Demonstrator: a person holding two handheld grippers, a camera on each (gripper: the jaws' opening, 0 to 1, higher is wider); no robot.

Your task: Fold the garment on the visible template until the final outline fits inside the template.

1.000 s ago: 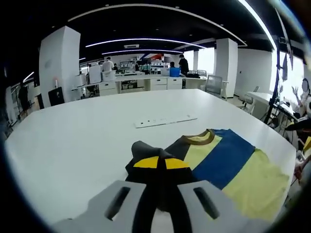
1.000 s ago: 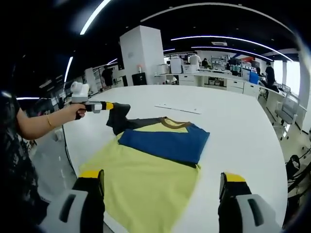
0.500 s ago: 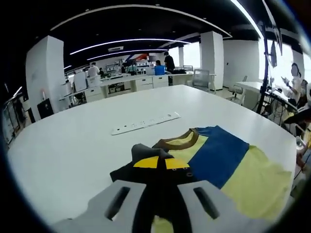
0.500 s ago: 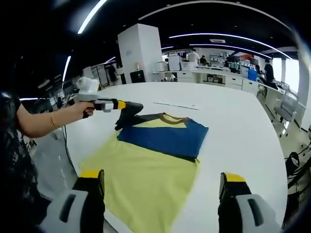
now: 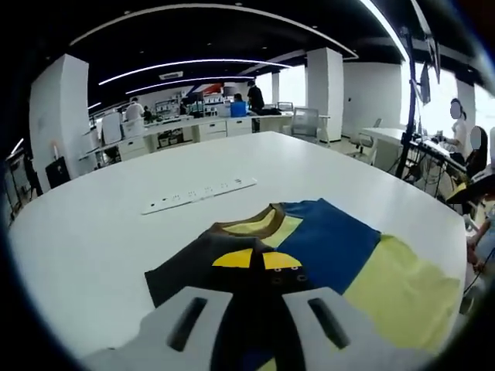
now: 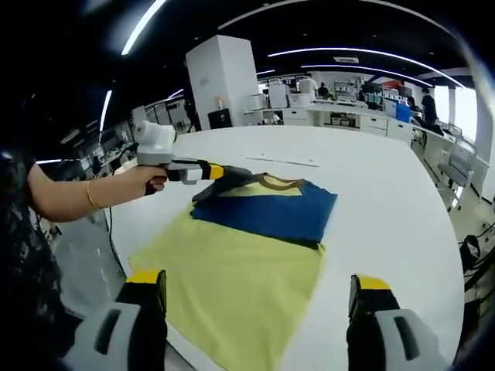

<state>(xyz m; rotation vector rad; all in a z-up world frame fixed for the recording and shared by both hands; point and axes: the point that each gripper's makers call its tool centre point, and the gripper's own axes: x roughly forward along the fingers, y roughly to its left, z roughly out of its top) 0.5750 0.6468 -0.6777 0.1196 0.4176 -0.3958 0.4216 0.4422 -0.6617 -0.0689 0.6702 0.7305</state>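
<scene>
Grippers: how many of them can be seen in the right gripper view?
2. The right gripper rises from the bottom, jaws wide apart above the yellow shirt. The left gripper, in a hand, grips the dark sleeve.

garment (image 6: 247,263): soft matt cloth | table (image 5: 108,232): smooth white, faint sheen

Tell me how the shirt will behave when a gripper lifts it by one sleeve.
Likely floppy: the shirt lies flat on the table, and the dark sleeve pinched by the left gripper drapes and wrinkles. Probably light, since one pinch carries the sleeve. It may slide a little on the smooth tabletop.
</scene>
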